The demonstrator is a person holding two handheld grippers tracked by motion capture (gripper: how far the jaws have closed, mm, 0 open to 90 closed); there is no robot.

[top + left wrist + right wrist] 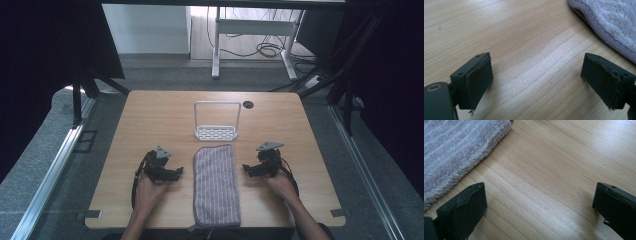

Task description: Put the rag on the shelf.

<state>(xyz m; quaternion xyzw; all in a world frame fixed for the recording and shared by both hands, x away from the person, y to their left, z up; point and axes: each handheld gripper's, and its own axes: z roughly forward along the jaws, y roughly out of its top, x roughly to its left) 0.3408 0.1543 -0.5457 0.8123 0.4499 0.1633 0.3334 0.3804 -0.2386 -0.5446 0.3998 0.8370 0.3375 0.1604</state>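
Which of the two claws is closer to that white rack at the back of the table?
Right, though only slightly. The right claw sits below and to the right of the white rack, the left claw below and to its left, with the folded towel between them.

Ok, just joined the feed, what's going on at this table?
A person holds a gripper in each hand, resting on the wooden table on either side of a folded purple towel. The left gripper and right gripper both point inward at the towel, open and holding nothing. A white rack stands just beyond the towel. Nothing is grasped yet.
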